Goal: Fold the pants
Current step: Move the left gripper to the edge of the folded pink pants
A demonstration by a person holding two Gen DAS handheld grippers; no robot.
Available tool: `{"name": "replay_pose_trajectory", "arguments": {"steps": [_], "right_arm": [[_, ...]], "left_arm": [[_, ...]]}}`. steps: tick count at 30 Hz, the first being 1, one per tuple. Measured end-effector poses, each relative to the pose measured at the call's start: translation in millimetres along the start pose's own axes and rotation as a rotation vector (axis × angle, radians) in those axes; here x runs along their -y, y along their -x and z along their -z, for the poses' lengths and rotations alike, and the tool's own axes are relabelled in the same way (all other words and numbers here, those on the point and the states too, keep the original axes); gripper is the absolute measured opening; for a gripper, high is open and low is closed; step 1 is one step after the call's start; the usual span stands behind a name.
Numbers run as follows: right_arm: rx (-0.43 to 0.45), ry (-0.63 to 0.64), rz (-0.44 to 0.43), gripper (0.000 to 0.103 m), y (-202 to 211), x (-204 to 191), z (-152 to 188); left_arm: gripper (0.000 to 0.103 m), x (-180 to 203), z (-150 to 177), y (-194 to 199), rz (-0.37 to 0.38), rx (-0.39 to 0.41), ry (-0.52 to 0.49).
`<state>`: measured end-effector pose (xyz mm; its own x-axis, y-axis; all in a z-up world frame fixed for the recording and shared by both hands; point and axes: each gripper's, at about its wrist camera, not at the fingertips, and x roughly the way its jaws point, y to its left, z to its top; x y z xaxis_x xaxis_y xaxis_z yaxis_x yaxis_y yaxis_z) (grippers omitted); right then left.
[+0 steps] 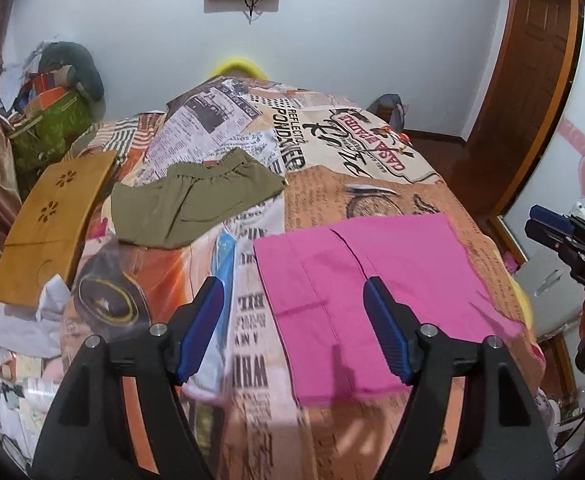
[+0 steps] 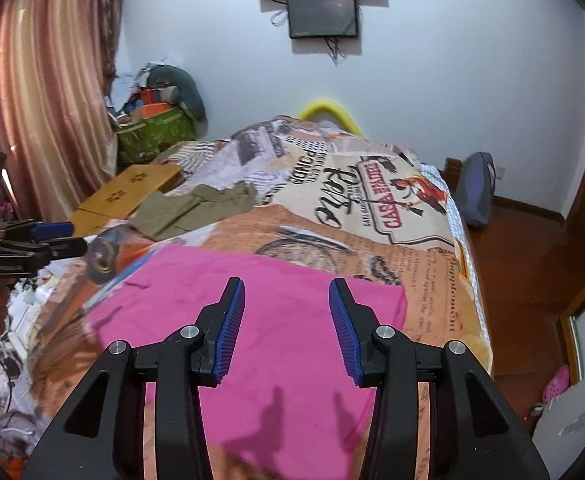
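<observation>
Pink pants (image 1: 356, 284) lie flat and folded on the bed's printed cover; they also show in the right wrist view (image 2: 288, 336). Olive green pants (image 1: 188, 204) lie further back on the left, with the elastic waistband up; they show smaller in the right wrist view (image 2: 188, 208). My left gripper (image 1: 294, 292) is open and empty, above the pink pants' left edge. My right gripper (image 2: 286, 288) is open and empty, above the middle of the pink pants. The right gripper also shows at the right edge of the left wrist view (image 1: 564, 236).
A wooden lap board (image 1: 48, 224) lies at the bed's left edge. A cluttered green basket (image 1: 48, 120) stands by the curtain. The bed's right edge (image 2: 468, 280) drops to a wooden floor. Papers and bottles lie at lower left (image 1: 16, 384).
</observation>
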<state>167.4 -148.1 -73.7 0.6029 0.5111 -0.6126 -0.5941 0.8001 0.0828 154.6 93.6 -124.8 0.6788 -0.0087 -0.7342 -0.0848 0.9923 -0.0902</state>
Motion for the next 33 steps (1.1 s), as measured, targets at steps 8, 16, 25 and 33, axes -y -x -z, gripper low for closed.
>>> {"name": "replay_pose_trajectory", "arguments": {"steps": [8, 16, 25, 33], "right_arm": [[-0.044, -0.021, -0.048, 0.047, -14.5, -26.5, 28.1], [-0.125, -0.032, -0.055, 0.047, -39.8, -37.7, 58.9], [-0.186, -0.042, -0.019, 0.047, -55.1, -25.4, 82.7], [-0.191, -0.044, -0.052, 0.048, -58.7, -23.6, 82.5]], "left_arm": [[0.072, 1.4, 38.9, 5.0, 0.035, -0.064, 0.043], [0.072, 7.7, 73.9, -7.4, 0.112, -0.157, 0.118], [0.073, 29.9, 90.2, -29.8, 0.19, -0.251, 0.134], [0.081, 6.8, 83.7, -49.1, 0.351, -0.271, 0.381]]}}
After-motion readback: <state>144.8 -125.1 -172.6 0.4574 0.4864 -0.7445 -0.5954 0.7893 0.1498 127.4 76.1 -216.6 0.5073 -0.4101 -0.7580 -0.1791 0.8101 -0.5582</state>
